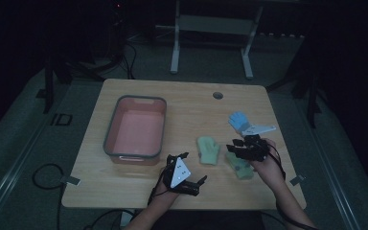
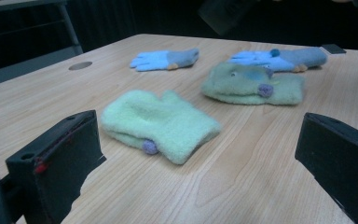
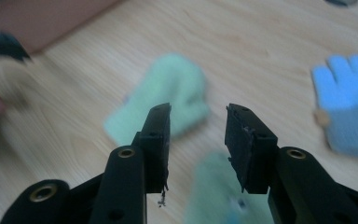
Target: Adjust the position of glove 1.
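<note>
Both grippers, left and right, have fingers spread above bare wood beside green mittens.

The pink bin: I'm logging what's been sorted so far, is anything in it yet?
Empty. In the high view the pink bin shows only its bare floor; the two green mittens and a blue glove lie on the table.

A green mitten lies ahead between the wide-apart jaws; another mitten and two blue gloves lie beyond.
</note>
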